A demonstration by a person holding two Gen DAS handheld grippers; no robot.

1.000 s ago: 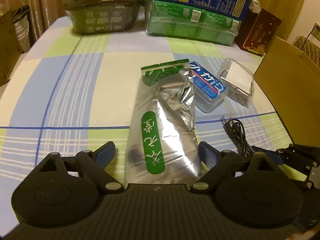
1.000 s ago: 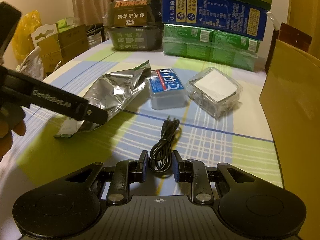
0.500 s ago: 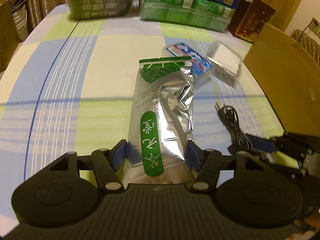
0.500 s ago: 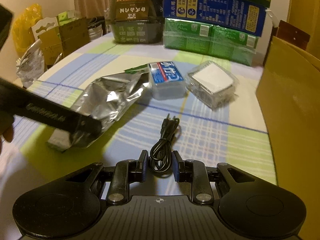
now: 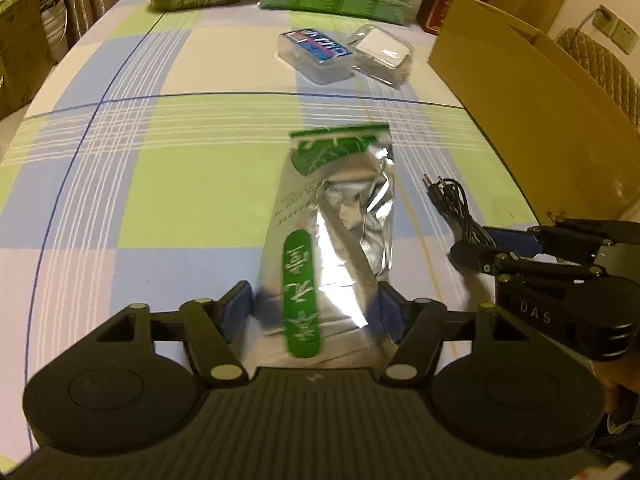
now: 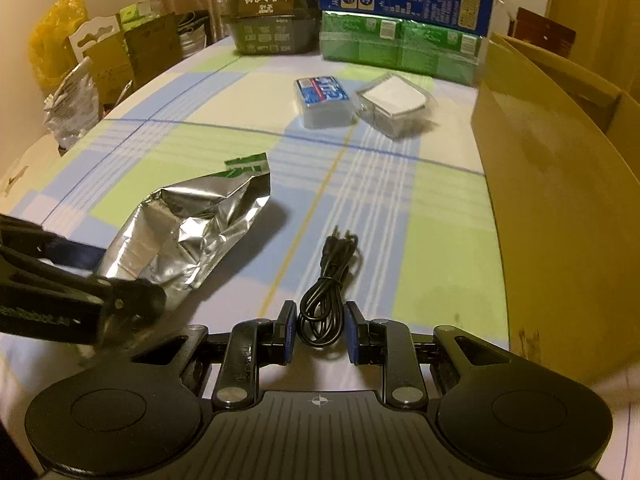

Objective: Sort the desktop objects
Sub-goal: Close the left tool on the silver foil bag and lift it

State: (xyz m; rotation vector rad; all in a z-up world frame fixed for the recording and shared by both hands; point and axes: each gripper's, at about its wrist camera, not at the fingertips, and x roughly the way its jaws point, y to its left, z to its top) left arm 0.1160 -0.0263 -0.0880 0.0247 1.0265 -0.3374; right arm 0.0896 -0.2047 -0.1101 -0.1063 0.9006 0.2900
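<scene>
L tongs (image 5: 314, 312) were clamped on the near end of the foil pouch (image 5: 336, 240), one pad on each long edge. Held it by the bottom so the rest stuck straight out ahead, green sealed end farthest from me. From the R view the pouch (image 6: 188, 236) looked raised off the counter (image 5: 160, 184) at my end; couldn't tell if the far tip touched the cloth.

R tongs (image 6: 318, 330) sat low w/ the coiled black cable (image 6: 326, 288) between the pads. Narrow gap, pads beside the loop's near end; cannot tell if they'd actually bitten or only bracketed it. Plugs pointed away from me.

Cardboard box (image 5: 532, 120) stood at the R edge of the counter, open top. My guess: that's the bin, which is why both tongs went for the items nearest it.

Count:
- foil pouch: 1 in hand; a 2nd crumpled foil bag (image 6: 76, 104) off the counter's L edge, not mine to sort, I'd say
- cable: 1
- clear plastic cases: 2, side by side mid-counter, blue-label case (image 5: 316, 54) and white-insert case (image 5: 382, 52), touching or nearly
- tongs: 2
- cardboard box: 1
- stacked packs at far end: approx. 4, partly cropped

Untouched: both clear cases.
</scene>
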